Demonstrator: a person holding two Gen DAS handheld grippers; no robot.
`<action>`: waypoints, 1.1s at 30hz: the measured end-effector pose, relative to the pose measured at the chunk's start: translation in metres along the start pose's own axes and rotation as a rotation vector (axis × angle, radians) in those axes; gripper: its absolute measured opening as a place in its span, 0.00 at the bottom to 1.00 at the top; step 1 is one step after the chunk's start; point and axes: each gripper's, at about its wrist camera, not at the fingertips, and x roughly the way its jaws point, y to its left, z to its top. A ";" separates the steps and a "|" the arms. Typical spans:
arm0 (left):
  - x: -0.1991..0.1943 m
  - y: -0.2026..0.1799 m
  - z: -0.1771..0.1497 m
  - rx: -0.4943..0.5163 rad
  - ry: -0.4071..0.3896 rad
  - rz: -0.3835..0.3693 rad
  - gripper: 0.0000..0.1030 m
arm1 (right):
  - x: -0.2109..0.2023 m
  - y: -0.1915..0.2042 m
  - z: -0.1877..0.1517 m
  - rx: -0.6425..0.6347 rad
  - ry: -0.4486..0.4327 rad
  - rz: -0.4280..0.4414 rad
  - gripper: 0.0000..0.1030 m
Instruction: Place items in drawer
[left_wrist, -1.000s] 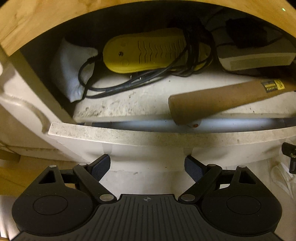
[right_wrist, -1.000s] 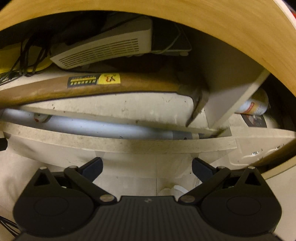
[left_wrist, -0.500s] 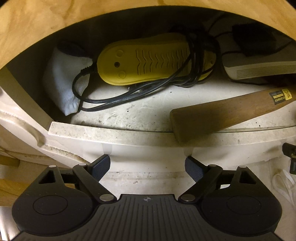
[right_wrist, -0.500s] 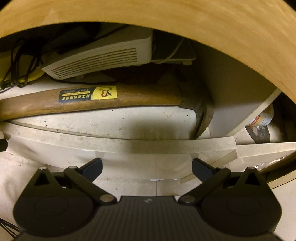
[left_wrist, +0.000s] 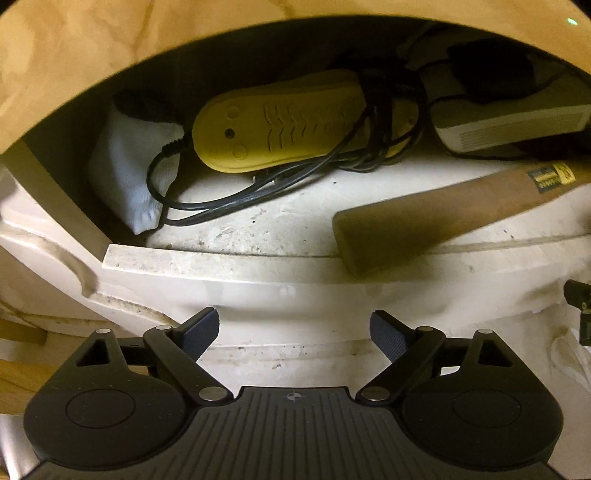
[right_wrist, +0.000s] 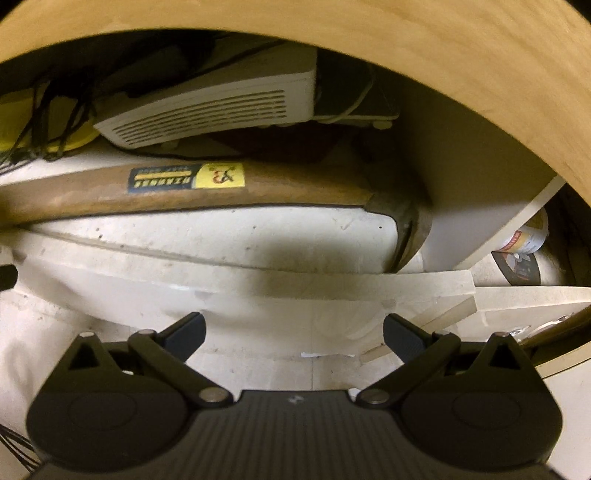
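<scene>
White drawer (left_wrist: 229, 264) holds hammer (right_wrist: 184, 192), yellow shoe dryer (left_wrist: 280, 122) (cord-wrapped), router (right_wrist: 221, 107); both jaws open, empty.

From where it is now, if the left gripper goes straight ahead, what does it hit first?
Most likely the white drawer front: the open left gripper points at it, below the hammer handle. Depth is unclear.

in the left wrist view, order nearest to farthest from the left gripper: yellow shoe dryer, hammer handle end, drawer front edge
From the left gripper:
1. drawer front edge, just ahead
2. hammer handle end, right, resting over that edge
3. yellow shoe dryer, deep at the back
</scene>
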 end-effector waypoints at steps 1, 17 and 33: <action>-0.003 0.000 -0.002 -0.004 0.002 -0.003 0.88 | -0.002 0.001 -0.002 -0.004 0.000 0.002 1.00; -0.060 0.012 -0.033 -0.052 -0.049 -0.057 0.88 | -0.066 -0.012 -0.039 0.026 -0.058 0.026 1.00; -0.174 0.020 -0.071 -0.032 -0.159 -0.067 0.88 | -0.183 -0.021 -0.074 0.047 -0.155 0.071 1.00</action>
